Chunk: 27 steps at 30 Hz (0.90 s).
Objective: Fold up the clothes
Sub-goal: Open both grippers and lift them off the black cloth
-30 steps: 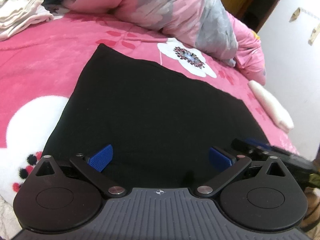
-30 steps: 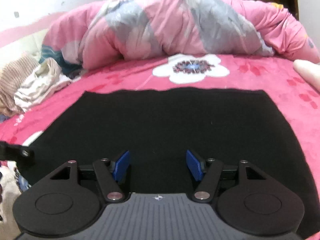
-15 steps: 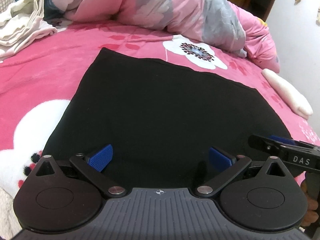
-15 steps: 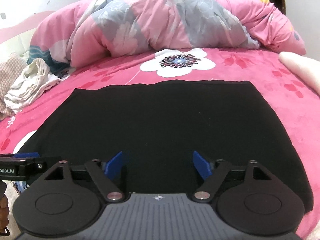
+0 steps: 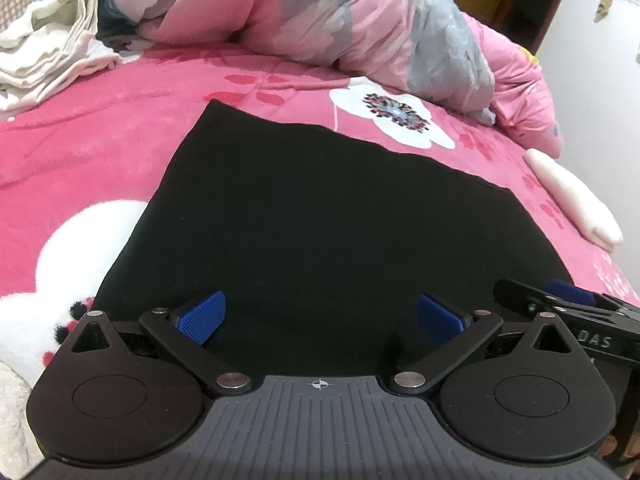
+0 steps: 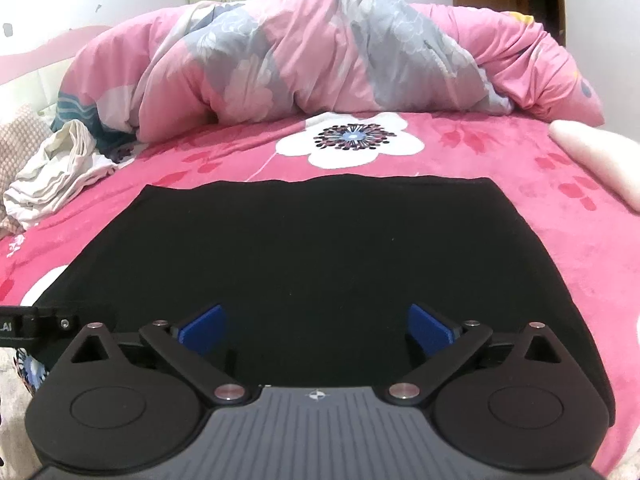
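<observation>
A black garment [image 5: 320, 216] [image 6: 312, 248] lies flat as a neat rectangle on the pink flowered bedspread [image 5: 100, 128]. My left gripper [image 5: 320, 318] hovers over its near edge, jaws wide apart, nothing between the blue pads. My right gripper [image 6: 316, 326] hangs over the same near edge further right; its jaws are opening and stand wide, with only flat cloth beneath them. In the left wrist view the right gripper's fingers [image 5: 568, 294] show at the right edge. The left gripper's finger [image 6: 24, 322] pokes in at the left edge of the right wrist view.
A bunched pink and grey quilt [image 6: 320, 60] fills the far side of the bed. Crumpled pale clothes [image 5: 52, 52] [image 6: 56, 164] lie at the far left. A cream roll [image 5: 572, 196] [image 6: 600, 156] rests at the right, near a white wall [image 5: 600, 60].
The right gripper's jaws have spread much wider. Both views have tilted a little, showing more of the far bed. The garment has not moved.
</observation>
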Available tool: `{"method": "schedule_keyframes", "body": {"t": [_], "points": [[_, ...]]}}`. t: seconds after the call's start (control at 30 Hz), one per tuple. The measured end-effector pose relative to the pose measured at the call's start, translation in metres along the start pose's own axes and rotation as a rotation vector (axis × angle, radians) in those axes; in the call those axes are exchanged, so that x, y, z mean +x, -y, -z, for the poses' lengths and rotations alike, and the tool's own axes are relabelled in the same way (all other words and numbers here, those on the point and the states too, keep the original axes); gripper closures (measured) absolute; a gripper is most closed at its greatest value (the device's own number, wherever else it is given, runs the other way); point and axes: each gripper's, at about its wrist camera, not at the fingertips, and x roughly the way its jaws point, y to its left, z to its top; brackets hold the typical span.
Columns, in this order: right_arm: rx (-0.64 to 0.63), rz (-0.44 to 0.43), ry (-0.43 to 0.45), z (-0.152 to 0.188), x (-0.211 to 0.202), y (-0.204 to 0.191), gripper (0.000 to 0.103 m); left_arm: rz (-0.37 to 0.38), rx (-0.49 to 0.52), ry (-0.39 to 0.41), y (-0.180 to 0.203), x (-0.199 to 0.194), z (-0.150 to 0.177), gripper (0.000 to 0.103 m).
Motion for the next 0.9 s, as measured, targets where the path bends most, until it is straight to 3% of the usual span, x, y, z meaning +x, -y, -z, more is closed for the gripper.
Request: {"method": "schedule_keyframes", "body": {"t": [0.3,0.5,0.9], "points": [[0.018,-0.045,0.059,-0.006,-0.001,-0.013,0.001,0.002,0.009,0.003,-0.011,-0.009,0.001,0.0],[0.031,-0.097,0.025,-0.008,0.008,-0.02,0.001,-0.016,-0.026,0.044,-0.026,-0.019,-0.001,0.0],[0.011,-0.123,0.031,-0.001,0.011,-0.043,0.001,-0.077,-0.067,0.039,-0.047,-0.032,0.015,0.0]]}}
